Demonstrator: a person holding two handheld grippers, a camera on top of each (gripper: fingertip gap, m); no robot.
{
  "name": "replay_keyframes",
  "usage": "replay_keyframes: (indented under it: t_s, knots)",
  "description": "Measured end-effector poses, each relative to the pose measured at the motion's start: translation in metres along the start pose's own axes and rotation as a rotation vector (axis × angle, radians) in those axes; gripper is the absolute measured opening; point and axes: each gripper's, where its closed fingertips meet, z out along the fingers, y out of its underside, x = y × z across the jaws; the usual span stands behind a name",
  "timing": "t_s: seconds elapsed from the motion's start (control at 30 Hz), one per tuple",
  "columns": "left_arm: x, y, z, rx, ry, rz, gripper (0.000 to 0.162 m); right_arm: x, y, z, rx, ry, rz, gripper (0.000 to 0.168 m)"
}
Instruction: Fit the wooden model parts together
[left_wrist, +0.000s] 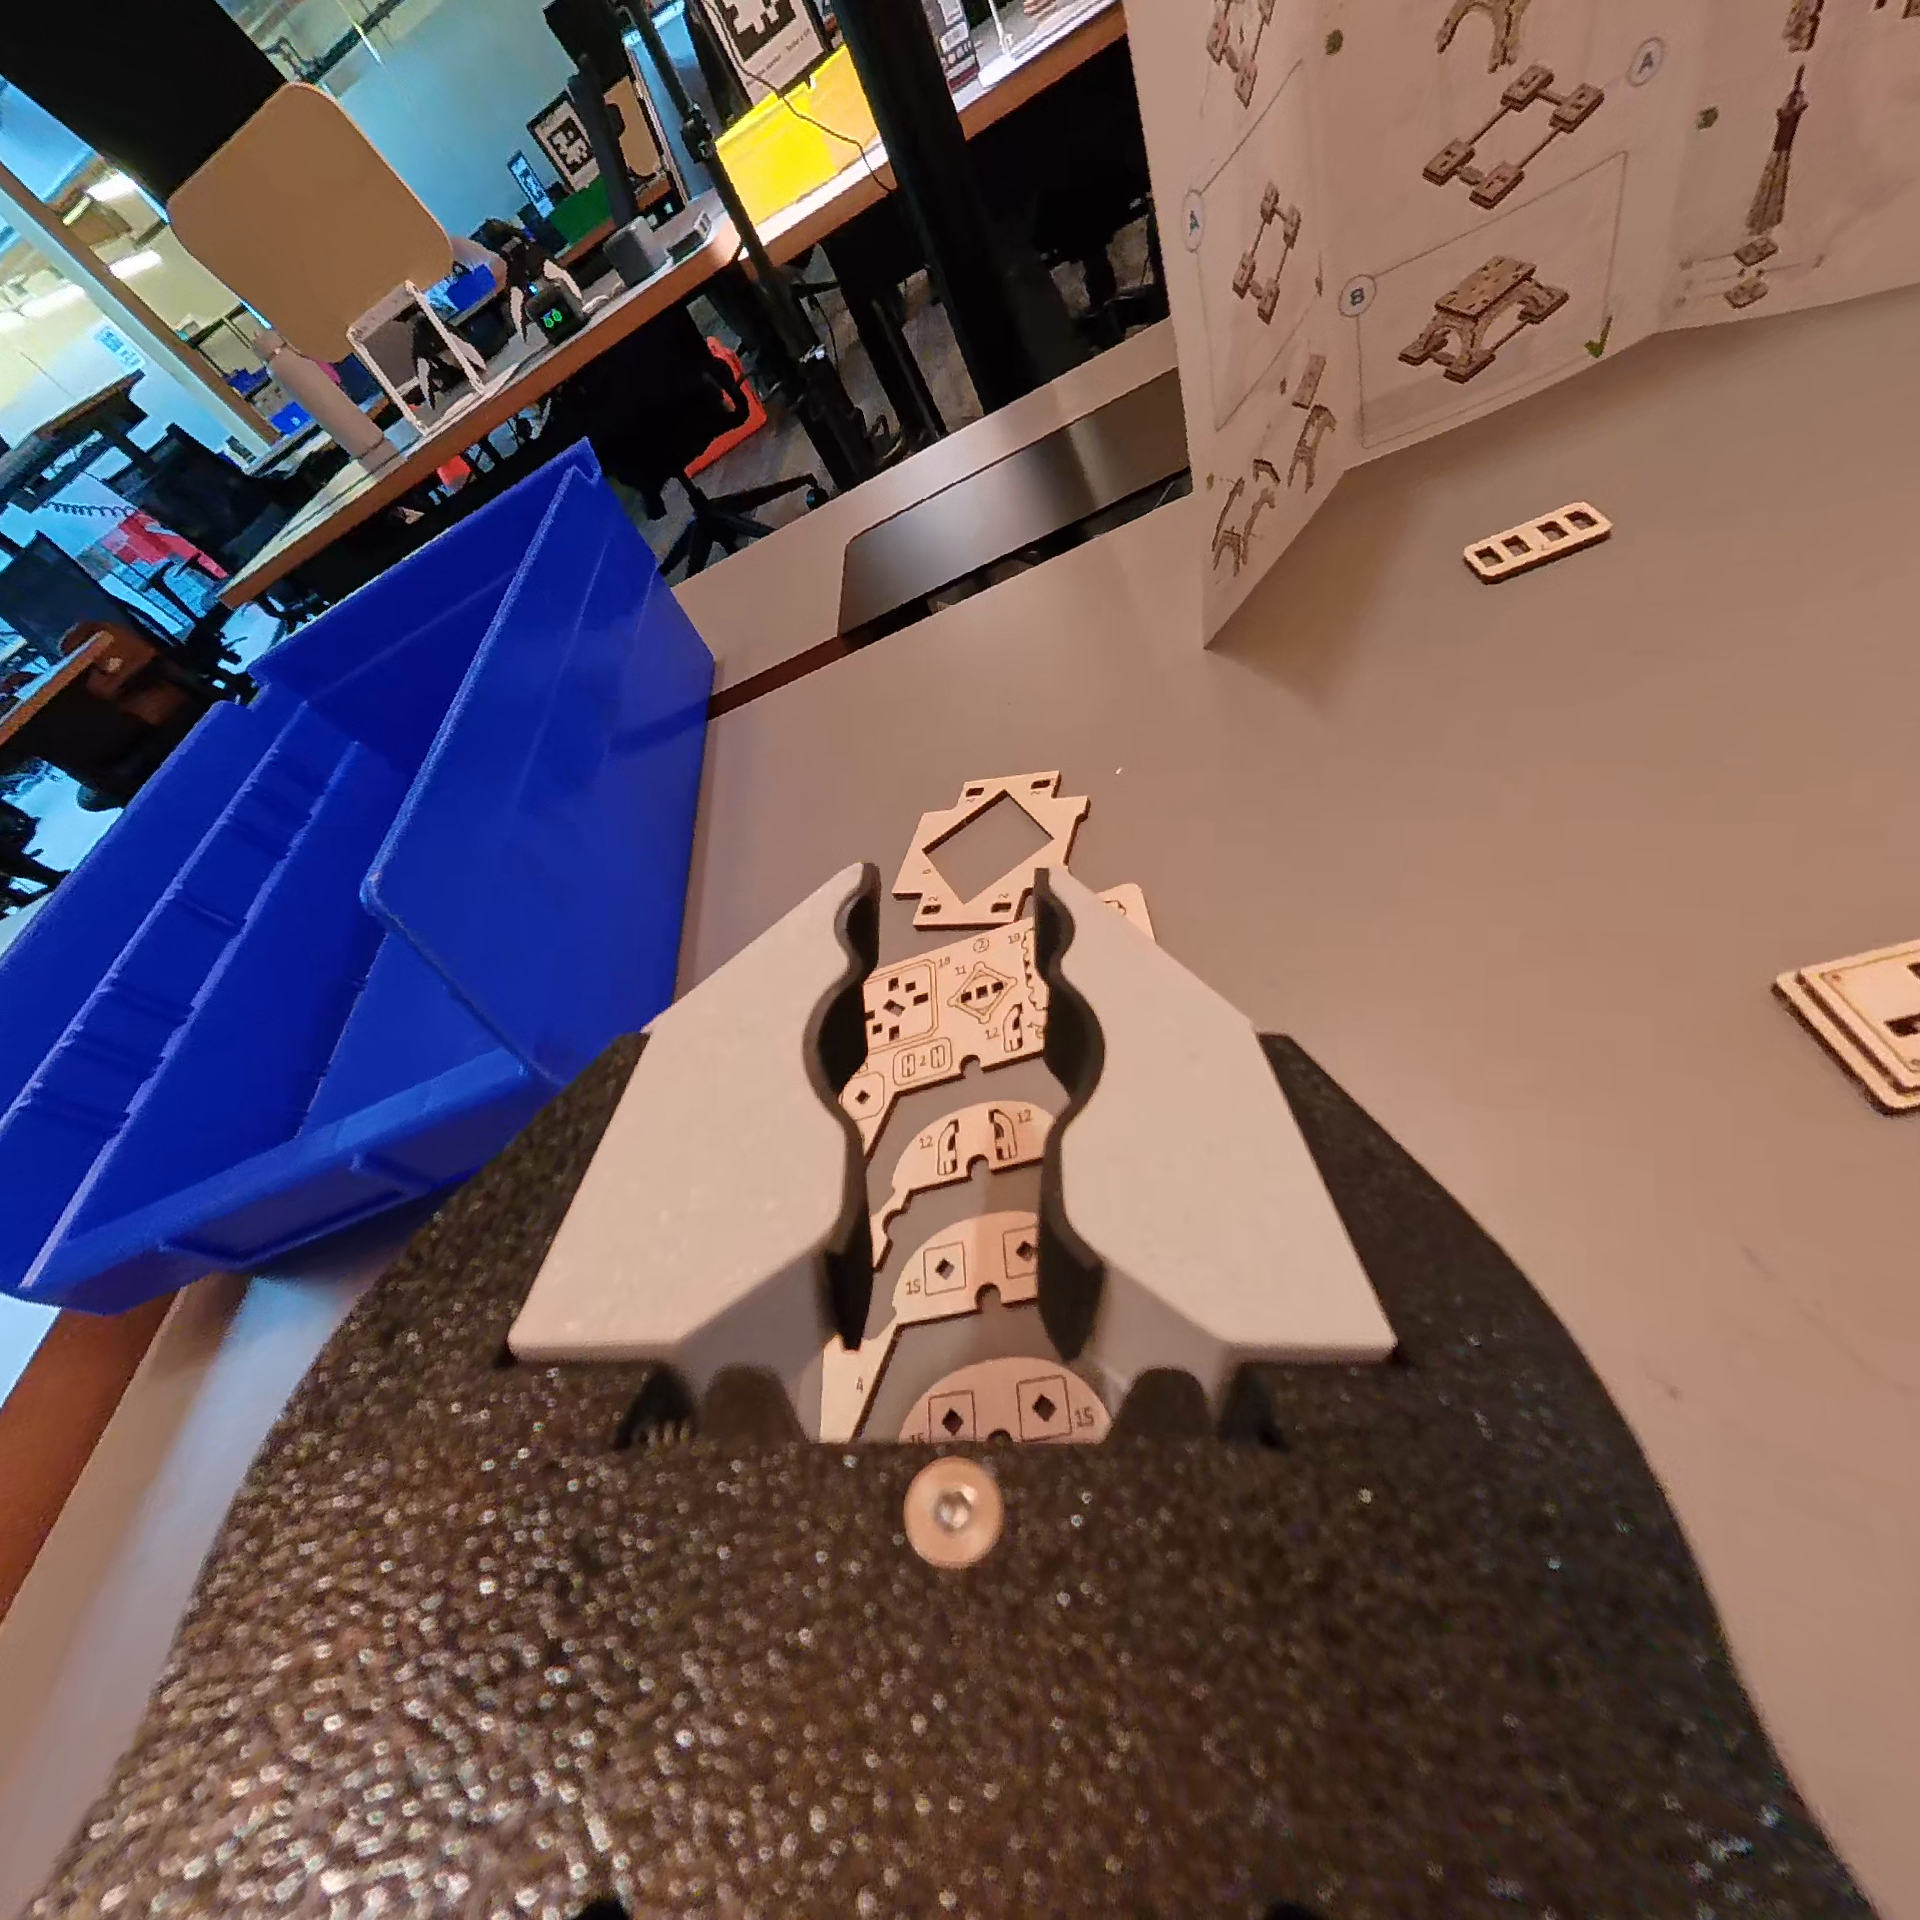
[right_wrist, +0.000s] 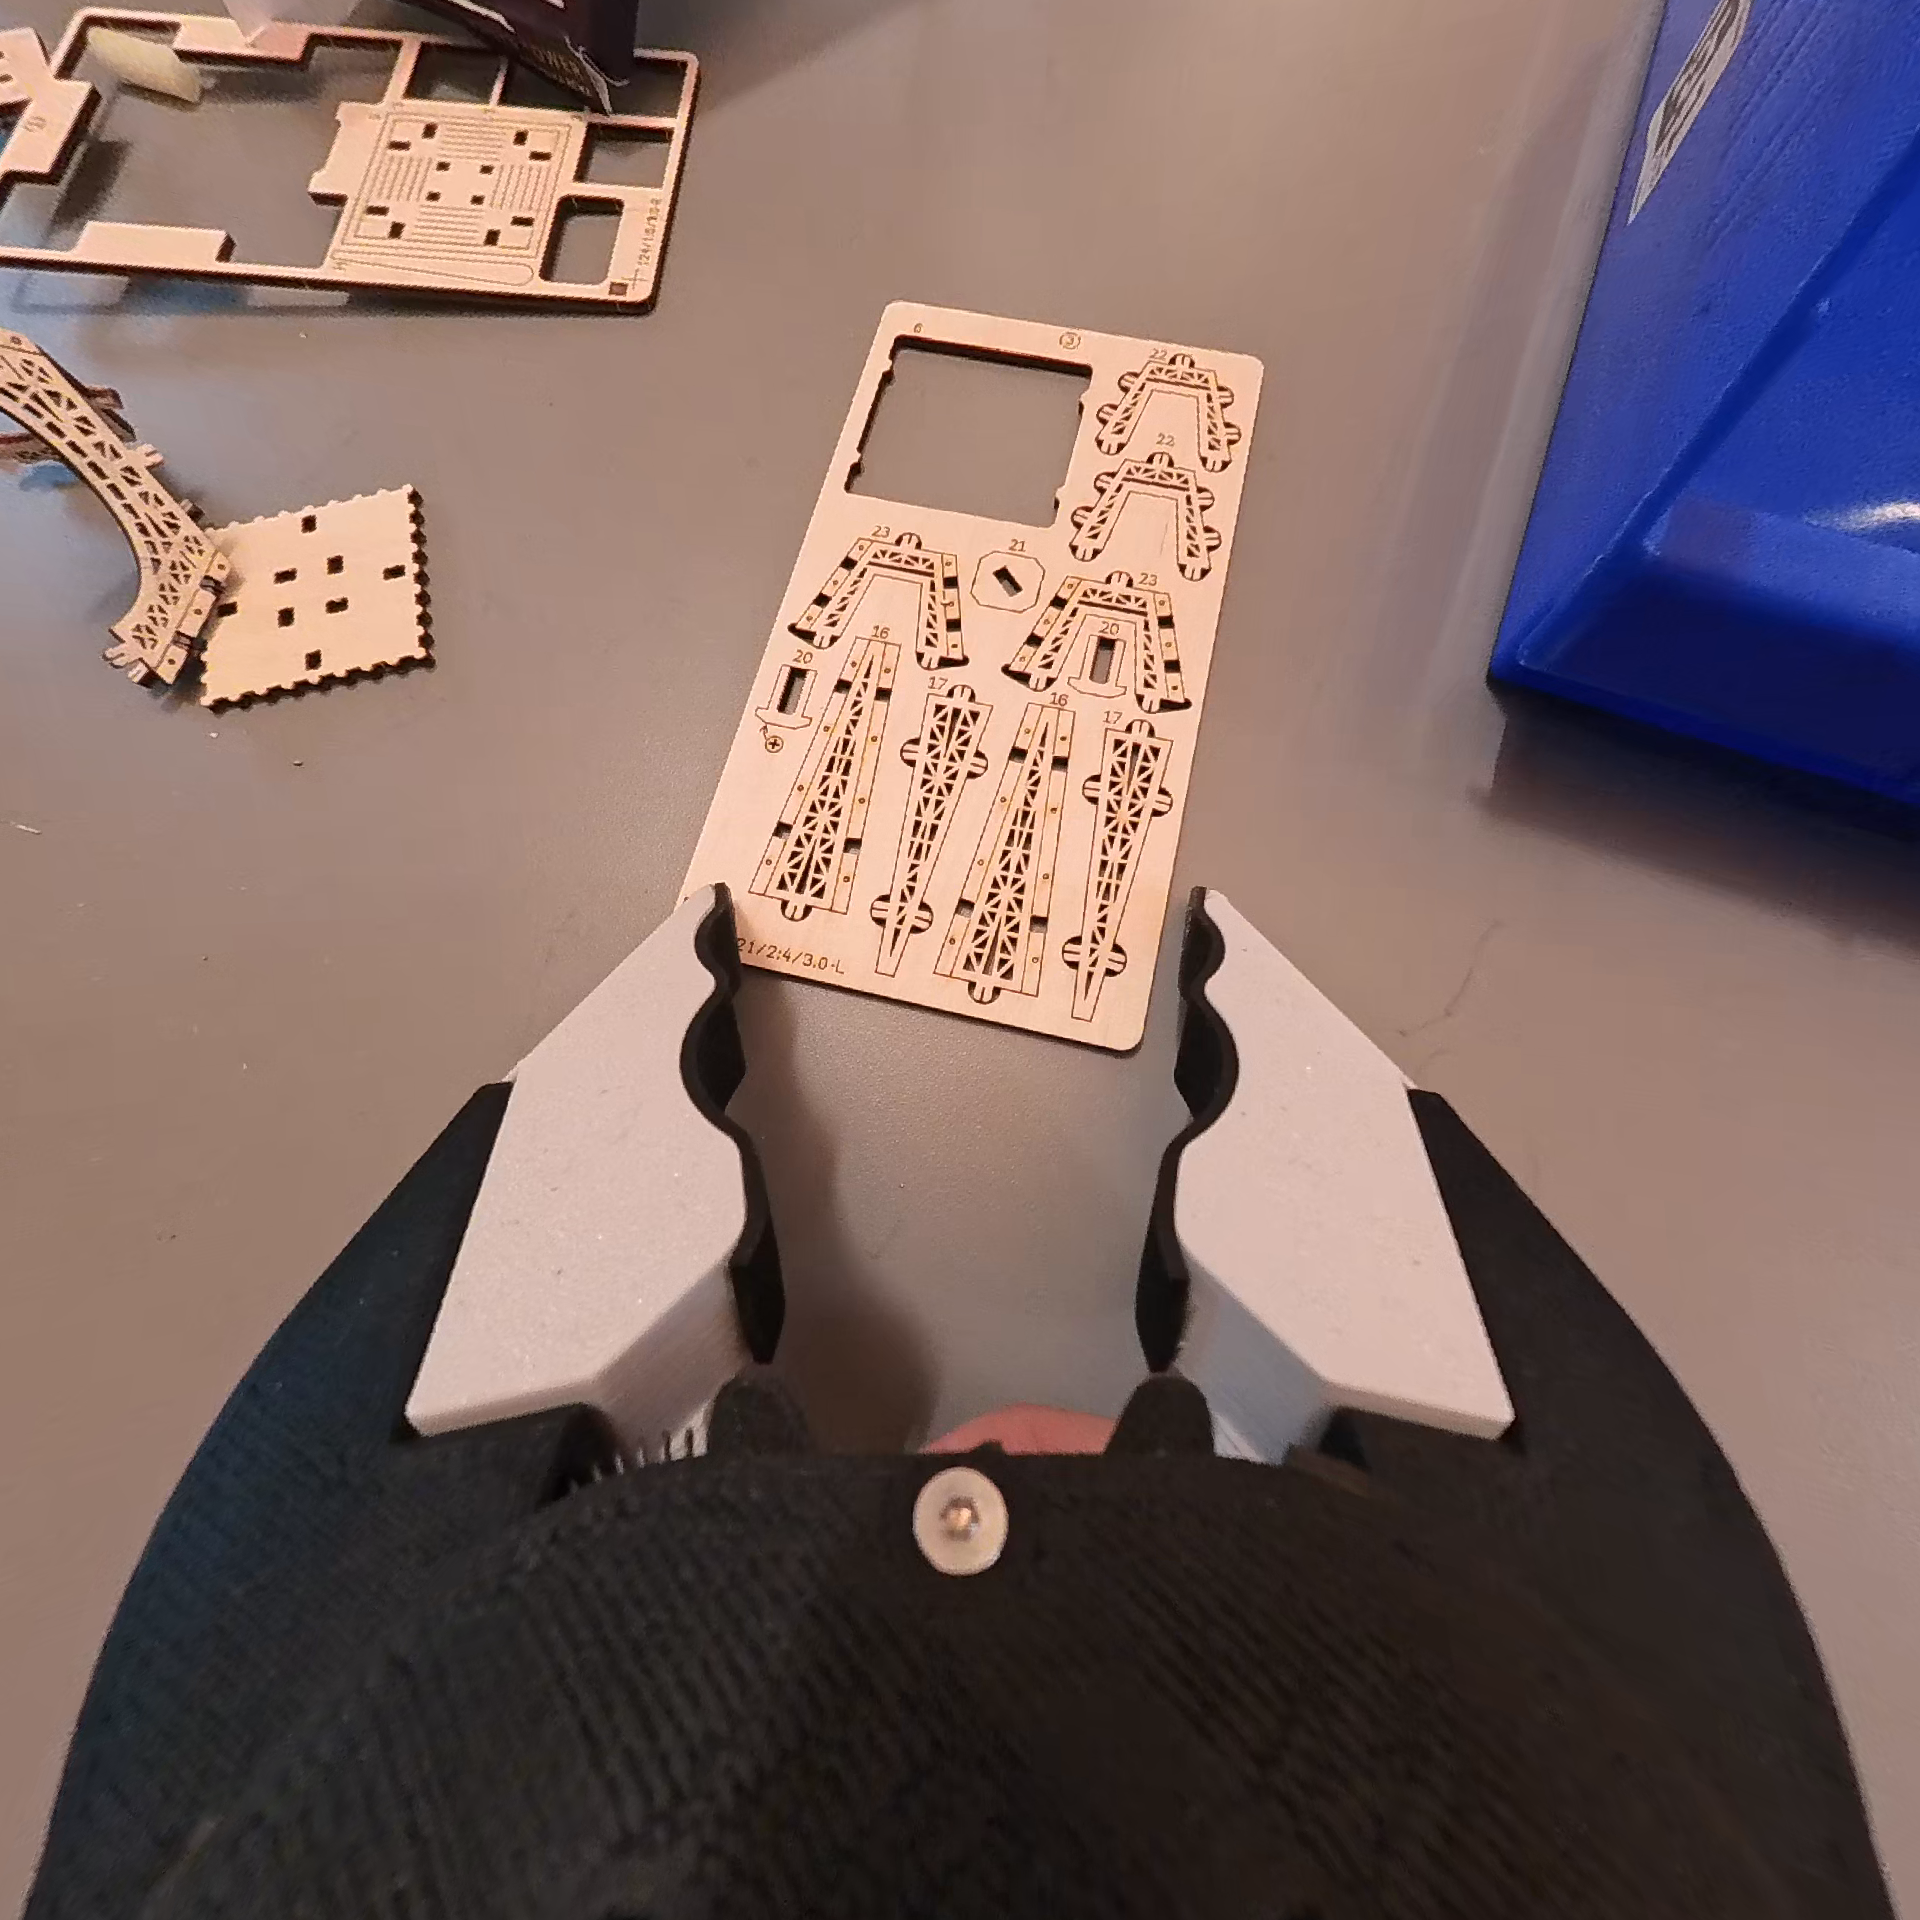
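Left wrist view: the left gripper (left_wrist: 951, 914) has its jaws drawn close together, and a pale wooden parts sheet (left_wrist: 951, 1132) with engraved pieces shows in the narrow gap between them. Whether the jaws pinch the sheet or only hover above it as it lies on the grey desk (left_wrist: 1455, 935) cannot be told. Just past the fingertips lies a loose square frame piece (left_wrist: 992, 847) with a diamond-shaped hole. A blue bin (left_wrist: 416, 935) sits to the left. Farther right a small slotted strip (left_wrist: 1538, 540) rests near a folded instruction sheet (left_wrist: 1455, 260) standing upright.

Right wrist view: the right gripper (right_wrist: 956, 925) has its jaws spread wide and empty, low over the desk. Their tips flank the near end of a lattice parts sheet (right_wrist: 987, 686) lying flat, one square piece already removed. To the far left lie a toothed square plate (right_wrist: 322, 603), touching a curved lattice arch (right_wrist: 104, 499), and beyond them a mostly emptied sheet frame (right_wrist: 343, 166).

To do this step well, the right jaws should likely close squarely on the sheet's edges, lifting gently, since the thin lattice pieces look easy to snap.
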Motion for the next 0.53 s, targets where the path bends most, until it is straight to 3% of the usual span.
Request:
replay_keyframes:
  t_s: [0.03,0.53]
  knots:
    - [0.0003,0.0001,0.0002,0.000,0.000,0.004,0.026,0.0000,-0.0001,0.0001,0.000,0.000,0.000,0.084]
    - [0.0028,0.0005,0.0008,-0.002,0.007,0.017,0.024,0.0000,-0.0001,0.0003,0.000,0.000,0.000,0.084]
